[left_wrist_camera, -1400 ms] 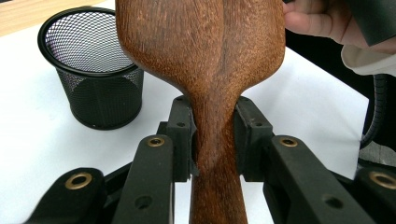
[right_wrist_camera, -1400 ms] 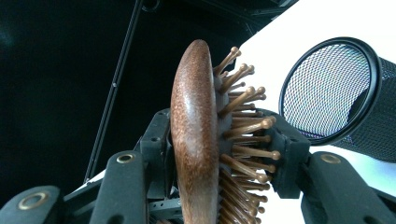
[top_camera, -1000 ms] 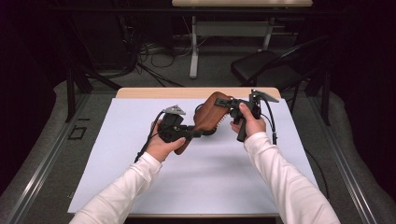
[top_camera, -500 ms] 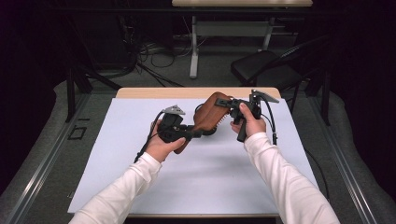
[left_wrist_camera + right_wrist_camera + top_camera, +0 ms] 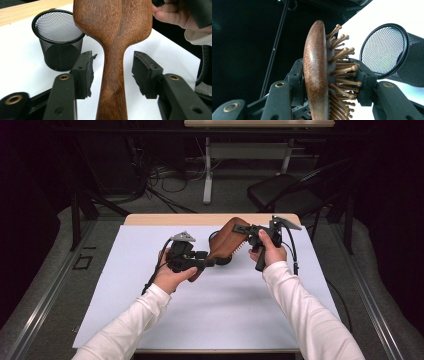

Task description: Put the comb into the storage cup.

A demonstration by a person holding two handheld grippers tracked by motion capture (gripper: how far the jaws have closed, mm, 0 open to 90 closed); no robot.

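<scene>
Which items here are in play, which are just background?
In play: wooden hairbrush; left gripper, fingers just opened off its handle; right gripper, clamped on its head; mesh cup.
Background: white mat; chair; floor cables.

- The table [image 5: 125, 320] takes up the middle and lower part of the high view, with a chair [image 5: 285, 195] behind its far right corner, in the upper right of the frame.
- The hairbrush [image 5: 227, 245] sits just above the frame's centre, over the far half of the table.
- The left gripper [image 5: 207, 263] is at the hairbrush's lower left end; the right gripper [image 5: 252, 232] is at its upper right end.
- In the left gripper view, the mesh cup [image 5: 58, 37] stands on the table at upper left, behind the hairbrush's handle.
- In the right gripper view, the mesh cup lies right of the hairbrush's bristles.
</scene>
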